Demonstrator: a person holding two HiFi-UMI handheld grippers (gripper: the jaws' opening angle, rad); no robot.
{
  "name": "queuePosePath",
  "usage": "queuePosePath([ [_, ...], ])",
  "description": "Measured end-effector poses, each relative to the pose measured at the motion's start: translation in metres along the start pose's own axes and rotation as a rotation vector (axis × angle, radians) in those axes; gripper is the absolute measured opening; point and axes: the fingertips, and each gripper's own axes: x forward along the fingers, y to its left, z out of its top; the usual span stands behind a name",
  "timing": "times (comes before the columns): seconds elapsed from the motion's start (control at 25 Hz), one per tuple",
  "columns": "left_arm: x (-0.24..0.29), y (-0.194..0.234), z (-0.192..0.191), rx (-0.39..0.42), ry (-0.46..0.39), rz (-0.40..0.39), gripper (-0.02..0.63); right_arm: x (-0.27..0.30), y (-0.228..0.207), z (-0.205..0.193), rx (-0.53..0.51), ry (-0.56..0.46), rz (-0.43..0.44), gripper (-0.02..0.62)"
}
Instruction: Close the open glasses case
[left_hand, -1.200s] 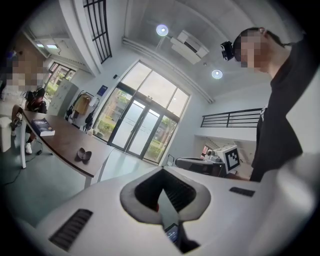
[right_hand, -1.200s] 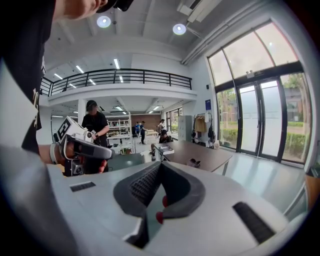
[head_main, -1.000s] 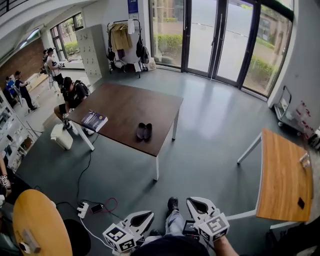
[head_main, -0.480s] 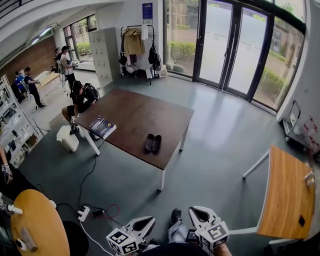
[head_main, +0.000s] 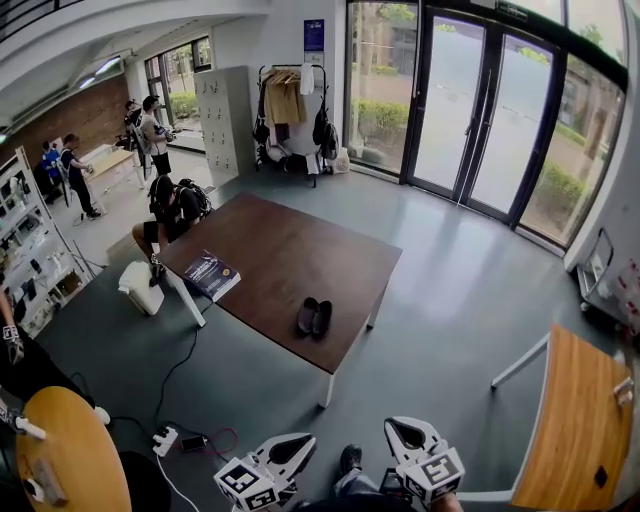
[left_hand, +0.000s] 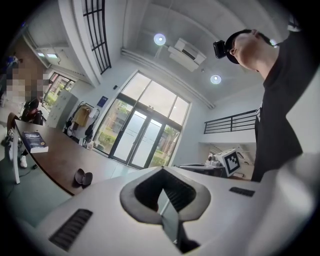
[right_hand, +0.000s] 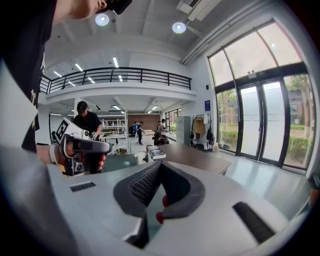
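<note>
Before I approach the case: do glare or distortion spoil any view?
Head view: fisheye curves the table edges, but light is even and the glasses case sharp. Left gripper view: glass doors blown bright. Right gripper view: ceiling lamps flare, rim dark.

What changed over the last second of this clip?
The head view shifted: the brown table and open glasses case now sit further right and lower in frame, unmoved relative to each other. The left gripper and right gripper stay low, fingers together, holding nothing.
</note>
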Motion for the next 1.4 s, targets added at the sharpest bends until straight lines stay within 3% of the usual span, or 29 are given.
queuePosePath([
  [0.28,0.042,0.029,0.002,0.007,0.02,-0.017,-0.003,0.03,-0.044,-0.008,-0.011,0.037,0.015,-0.015],
  [0.84,0.115,0.052,0.021,0.031,0.034,-0.002,-0.003,0.059,-0.109,0.006,0.042,0.002,0.037,-0.015],
  [1.12,0.136,0.06,0.041,0.038,0.033,0.064,-0.003,0.076,-0.134,0.017,0.045,-0.024,0.068,-0.015],
  [1.4,0.155,0.066,0.037,0.017,0.014,0.068,-0.003,0.088,-0.149,0.013,0.031,-0.03,0.088,-0.015],
])
